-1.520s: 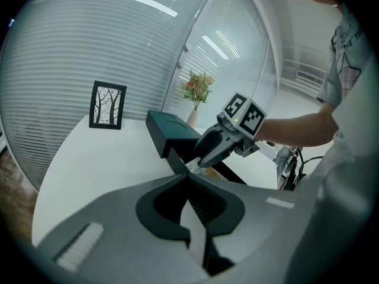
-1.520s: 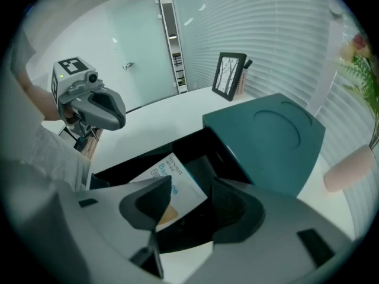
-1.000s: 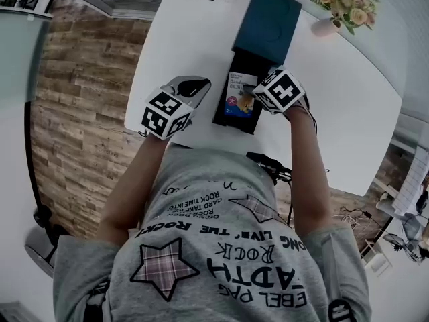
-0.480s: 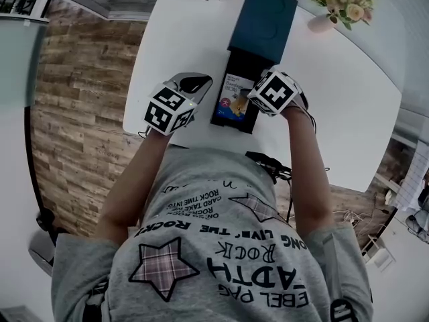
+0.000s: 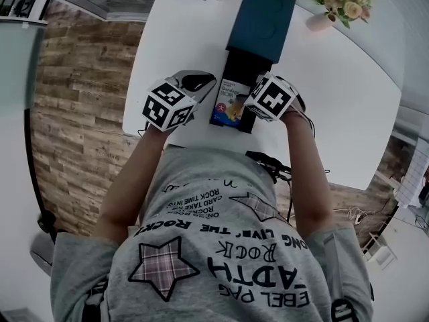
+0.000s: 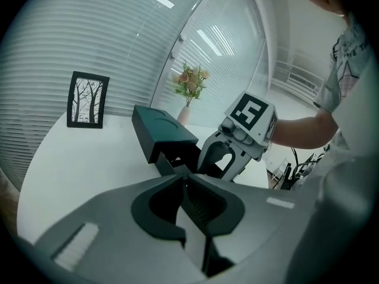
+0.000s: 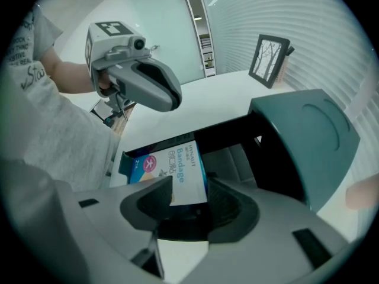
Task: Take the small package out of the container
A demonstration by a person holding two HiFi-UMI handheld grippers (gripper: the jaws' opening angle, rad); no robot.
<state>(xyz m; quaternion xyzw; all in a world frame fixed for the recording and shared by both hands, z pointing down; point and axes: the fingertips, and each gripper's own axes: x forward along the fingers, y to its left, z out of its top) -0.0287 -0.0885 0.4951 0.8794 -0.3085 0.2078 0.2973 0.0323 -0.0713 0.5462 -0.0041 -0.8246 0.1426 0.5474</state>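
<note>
Package [image 7: 177, 170] gripped by its near end, in the open container [image 7: 231, 129]
Right hand-held gripper [image 7: 189, 185] clamped the package's short end, its long axis running straight away from the jaws. Left hand-held gripper [image 6: 182, 177], closed and empty, hovered over the desk [image 5: 335, 92] beside the container.

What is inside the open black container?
A bandage box lies in the black container, gripped across its width by the right claw. Whatever is beneath the box, or further back under the teal lid, is covered.
</note>
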